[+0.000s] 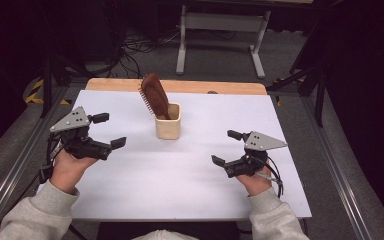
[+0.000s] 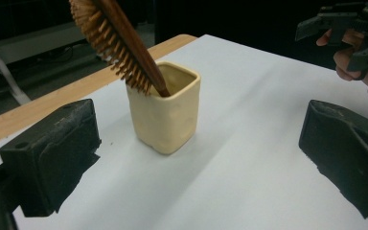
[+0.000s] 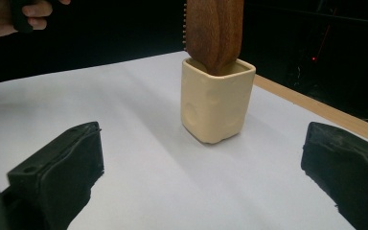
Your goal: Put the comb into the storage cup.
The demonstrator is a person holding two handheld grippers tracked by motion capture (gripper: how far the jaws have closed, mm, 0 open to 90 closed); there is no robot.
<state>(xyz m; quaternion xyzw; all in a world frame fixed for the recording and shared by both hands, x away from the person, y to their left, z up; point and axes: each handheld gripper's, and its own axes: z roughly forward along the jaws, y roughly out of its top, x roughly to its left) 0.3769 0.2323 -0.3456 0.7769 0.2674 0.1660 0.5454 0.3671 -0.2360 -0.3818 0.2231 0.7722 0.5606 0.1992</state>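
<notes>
between the two tongs, ahead of both: cream cup [image 1: 168, 127] with brown hairbrush [image 1: 154, 95] standing handle-down inside, leaning. left tongs [image 1: 109, 131] spread wide, empty. right tongs [image 1: 223, 147] spread wide, empty. looks like nothing gripped yet; reaching and grasping left to do.

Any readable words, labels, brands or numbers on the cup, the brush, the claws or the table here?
None can be read. The cream cup, the wooden hairbrush, the white table, the left claw and the right claw carry no visible print.
</notes>
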